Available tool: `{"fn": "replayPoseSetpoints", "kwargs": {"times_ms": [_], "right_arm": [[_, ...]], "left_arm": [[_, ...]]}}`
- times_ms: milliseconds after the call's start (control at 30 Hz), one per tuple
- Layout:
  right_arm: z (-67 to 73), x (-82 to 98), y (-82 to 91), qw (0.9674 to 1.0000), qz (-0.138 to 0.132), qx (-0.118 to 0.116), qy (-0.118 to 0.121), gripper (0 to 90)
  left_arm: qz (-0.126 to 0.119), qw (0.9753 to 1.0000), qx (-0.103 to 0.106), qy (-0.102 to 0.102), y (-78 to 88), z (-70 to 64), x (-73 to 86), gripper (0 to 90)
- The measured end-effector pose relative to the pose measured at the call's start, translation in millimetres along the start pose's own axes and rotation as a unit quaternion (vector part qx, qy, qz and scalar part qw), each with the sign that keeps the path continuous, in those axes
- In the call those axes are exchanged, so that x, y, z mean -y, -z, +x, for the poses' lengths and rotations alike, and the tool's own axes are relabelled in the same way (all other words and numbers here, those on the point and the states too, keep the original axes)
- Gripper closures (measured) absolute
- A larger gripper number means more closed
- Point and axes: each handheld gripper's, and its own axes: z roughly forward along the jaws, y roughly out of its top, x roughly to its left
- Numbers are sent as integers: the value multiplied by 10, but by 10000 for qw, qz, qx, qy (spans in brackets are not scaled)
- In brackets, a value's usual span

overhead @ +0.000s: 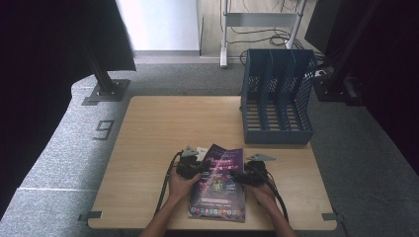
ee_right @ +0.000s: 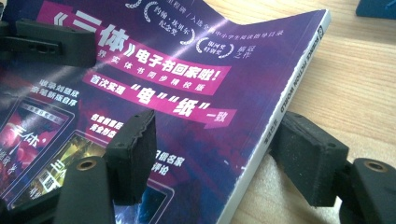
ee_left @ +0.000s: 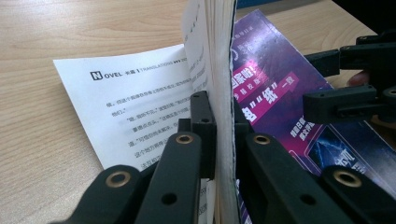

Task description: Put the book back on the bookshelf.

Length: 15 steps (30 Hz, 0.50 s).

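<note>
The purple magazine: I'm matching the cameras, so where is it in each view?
High view: the purple magazine lies at the table's near edge.
Left gripper view: right half, cover lifted.
Right gripper view: left and centre.
Shared landmark: wooden table.

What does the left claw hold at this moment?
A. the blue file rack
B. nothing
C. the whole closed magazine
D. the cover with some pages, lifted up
D: the left claw pinches a raised bundle of the magazine, cover and pages, over a flat white page.
</note>
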Motion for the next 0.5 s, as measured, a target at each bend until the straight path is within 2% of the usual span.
{"fn": "replayPoseSetpoints", "kwargs": {"times_ms": [333,400,500], "right_arm": [[-67,-95,-55,9999,86,-35,-84,306],[-100,-158,-104,9996,107,-87,-244,310],[-105,-186,-124,9996,144,-96,-242,314]], "left_arm": [[62,10000,7,38,-7,32,4,852],[96,10000,-8,18,-11,31,8,854],[110,9999,20,37,-15,49,14,854]]}}
